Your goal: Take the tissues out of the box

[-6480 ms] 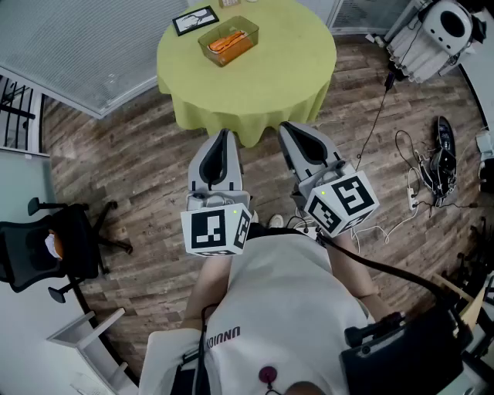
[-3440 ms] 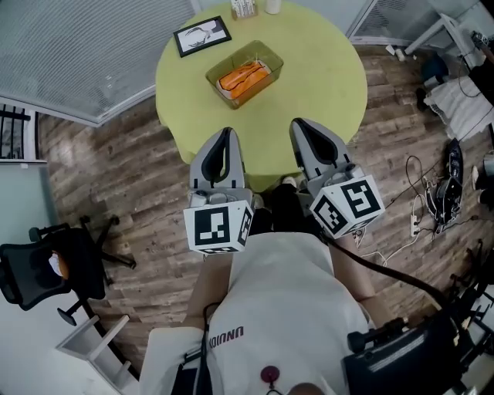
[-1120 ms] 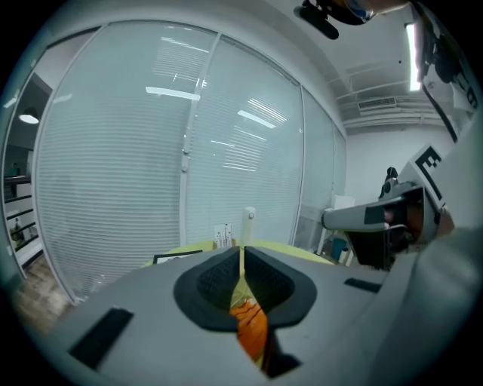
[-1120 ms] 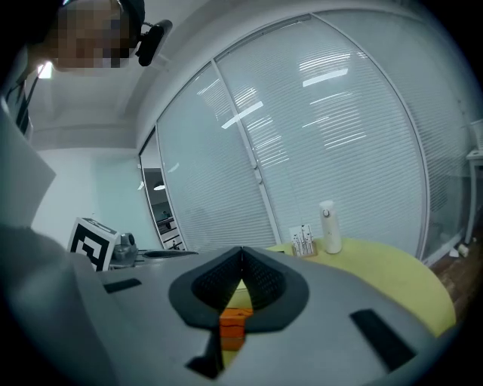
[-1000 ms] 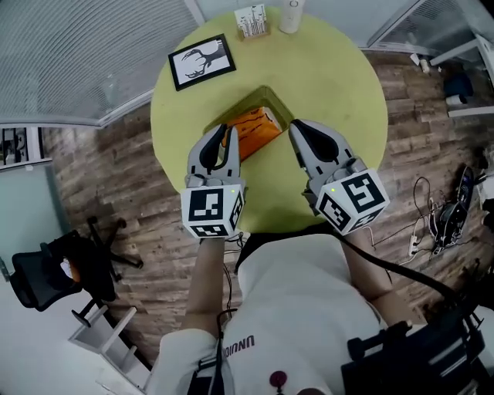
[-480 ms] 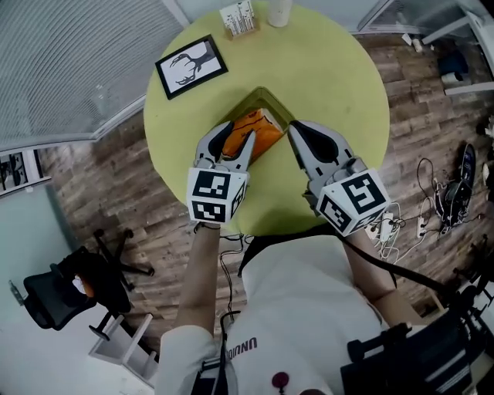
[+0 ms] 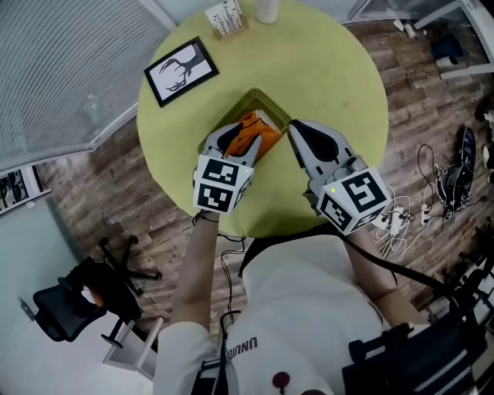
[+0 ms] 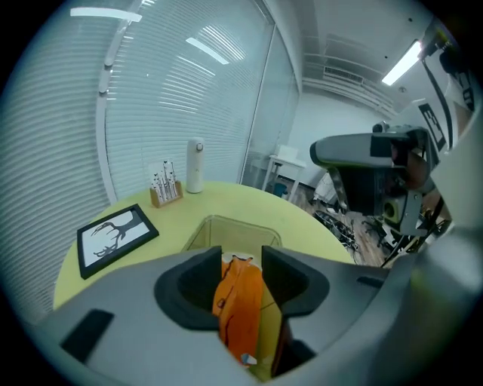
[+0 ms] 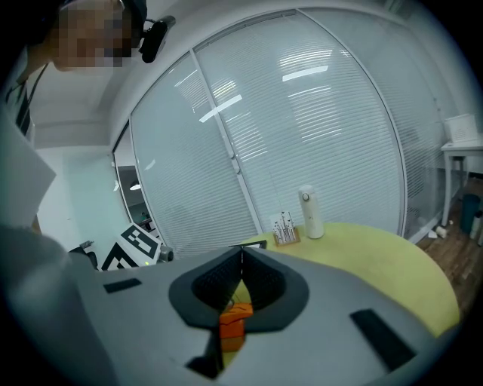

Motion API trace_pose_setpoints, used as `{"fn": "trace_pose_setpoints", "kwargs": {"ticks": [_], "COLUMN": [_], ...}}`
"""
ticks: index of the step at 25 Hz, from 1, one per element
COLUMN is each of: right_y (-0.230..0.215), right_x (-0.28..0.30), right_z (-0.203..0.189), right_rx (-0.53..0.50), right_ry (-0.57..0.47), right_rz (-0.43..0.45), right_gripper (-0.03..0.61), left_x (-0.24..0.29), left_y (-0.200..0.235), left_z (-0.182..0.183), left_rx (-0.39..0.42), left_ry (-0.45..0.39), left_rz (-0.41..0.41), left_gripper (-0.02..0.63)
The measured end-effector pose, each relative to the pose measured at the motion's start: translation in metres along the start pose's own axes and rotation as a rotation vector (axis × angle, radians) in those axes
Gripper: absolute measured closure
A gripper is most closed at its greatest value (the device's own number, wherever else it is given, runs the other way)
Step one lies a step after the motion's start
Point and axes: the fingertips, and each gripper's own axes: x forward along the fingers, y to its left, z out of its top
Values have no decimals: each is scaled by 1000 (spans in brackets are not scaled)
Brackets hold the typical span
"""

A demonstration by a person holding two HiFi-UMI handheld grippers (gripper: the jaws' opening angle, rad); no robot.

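Tissues (image 7: 255, 133), an orange pack, lie inside the clear box (image 7: 266, 104), which stands on the round yellow-green bench (image 7: 332, 69) between its centre and its near edge. We see the left gripper (image 7: 231, 145) over the box's near end. Its jaws have sprung from nearly closed a second ago to wide apart, and it has come forward above the pack. In the left gripper view the orange pack shows in the gap between the two jaws, with the box rim beyond it. As far as we can tell the jaws do not press on the pack, so nothing is held yet.

The right gripper (image 7: 296, 131) hangs just beside the box's right side, jaws together and empty; its own view shows the pack only below and beyond them.

We judge that the reach is over and the grasp is due next: the left jaws must sink round the pack and close before any lift, and the light box may shift unless it is steadied.

Toward the far left edge lies a framed deer picture (image 7: 180, 71). At the far edge stand a small card holder (image 7: 225, 17) and a white bottle (image 7: 266, 9).
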Motion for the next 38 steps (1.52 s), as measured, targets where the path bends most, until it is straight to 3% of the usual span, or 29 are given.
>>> {"fn": "trace_pose_setpoints", "kwargs": {"ticks": [5,15,30,38], "right_y": [-4,-12,-16,-15], "right_x": [2,1,3,1], "right_z": [-1,0,-7,-7], "right_rx": [11,19,35,37], "right_ry": [2,8,27,24], "right_rz": [-18,-45,-55,-51], "right_gripper": [558,558,558,558], "left_x": [11,31,48,49], "left_y": [-1,-4,0,1], "left_z": [-4,-17,-43,-45], "left_rx": [58,77,93,98], "left_ry": [50,133,250,265], "left_rz": [-24,-86,-99,-86], "left_gripper": [449,449,451,523]}}
